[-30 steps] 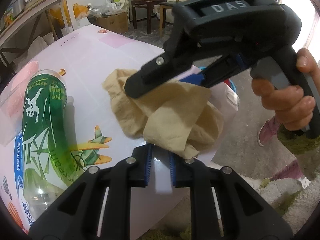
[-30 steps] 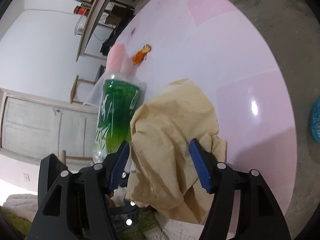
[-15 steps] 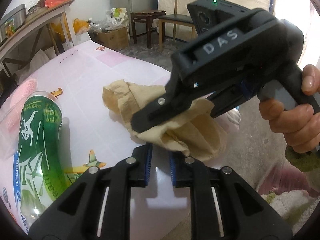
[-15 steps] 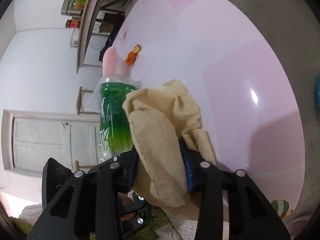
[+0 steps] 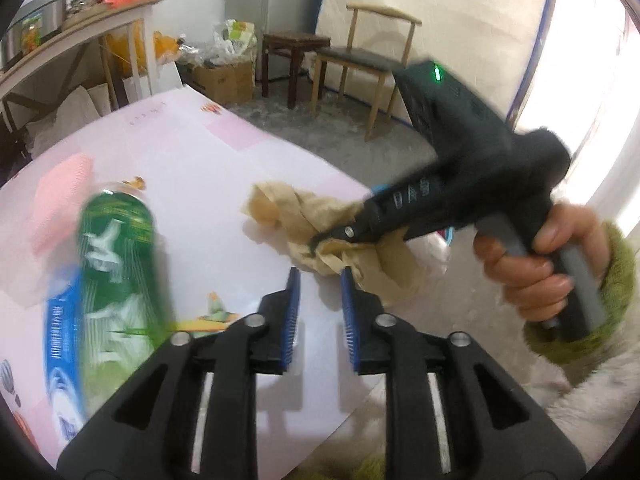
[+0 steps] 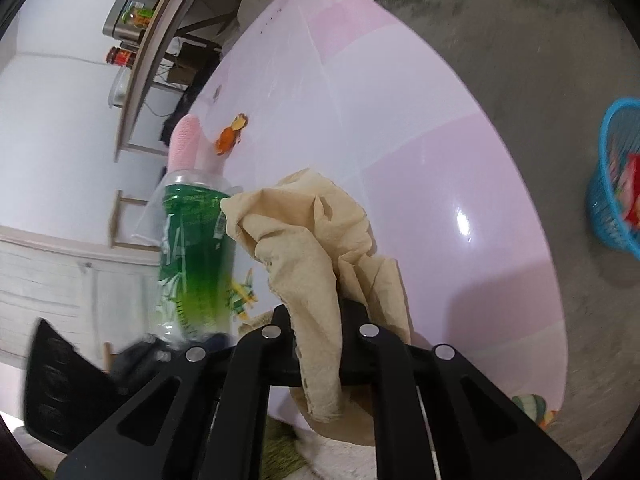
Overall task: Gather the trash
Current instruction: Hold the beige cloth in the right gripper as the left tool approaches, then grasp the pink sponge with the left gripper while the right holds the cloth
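Crumpled tan paper towel (image 6: 316, 240) at the near edge of the pink table (image 6: 400, 112), now clamped in the right gripper (image 6: 320, 328): jaws just closed tight on it, wide apart around it a second ago. Left gripper (image 5: 318, 304) empty, jaws just eased slightly apart, nothing between them, pulled back and up from the towel. Green bottle (image 5: 116, 264) lying beside. Towel likely ready to lift toward the blue basket (image 6: 612, 176) on the floor

Tan tissue (image 6: 316, 236); green bottle (image 5: 116, 264) with white figures and a blue band; pale pink table (image 6: 400, 120) printed with cartoon animals and planes; blue basket (image 6: 612, 208); black grippers with blue pads (image 5: 294, 312); green sleeve (image 5: 616, 280).
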The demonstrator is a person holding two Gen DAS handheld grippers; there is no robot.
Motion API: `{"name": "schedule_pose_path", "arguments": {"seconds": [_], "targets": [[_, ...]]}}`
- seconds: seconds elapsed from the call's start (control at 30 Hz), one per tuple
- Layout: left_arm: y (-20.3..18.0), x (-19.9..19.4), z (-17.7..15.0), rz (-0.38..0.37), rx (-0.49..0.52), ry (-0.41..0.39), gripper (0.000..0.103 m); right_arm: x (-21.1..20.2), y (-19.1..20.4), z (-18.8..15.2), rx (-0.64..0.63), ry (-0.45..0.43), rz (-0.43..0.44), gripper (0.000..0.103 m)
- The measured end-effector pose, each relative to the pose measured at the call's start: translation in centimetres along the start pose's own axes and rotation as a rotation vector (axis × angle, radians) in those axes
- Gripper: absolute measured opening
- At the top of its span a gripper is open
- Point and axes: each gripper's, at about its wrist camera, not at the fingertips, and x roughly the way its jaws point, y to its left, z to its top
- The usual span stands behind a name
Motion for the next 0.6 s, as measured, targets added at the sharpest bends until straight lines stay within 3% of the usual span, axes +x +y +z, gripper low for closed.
{"name": "schedule_pose_path", "arguments": {"seconds": [0.17,0.33,0.43,0.6], "targets": [[3.7,-3.3,1.4,0.04,-0.056,-0.045,0.03,-0.1,0.9,0.0,-0.044,-0.041,-0.076,0.008],[9.1,-6.8,4.1,0.154,-0.156,-0.096,0.051,-0.1,1.1,-0.1,-0.062,-0.058,-0.105,0.008],[13.1,-6.3,6.2,0.191,-0.214,-0.015,0.061,-0.1,1.2,-0.1,-0.053,-0.063,-0.1,0.008],[19.1,-3.8,8.1,0.181,-0.325,0.102,0.065,0.0,1.1,-0.2,-0.05,-0.066,-0.098,0.008]]}}
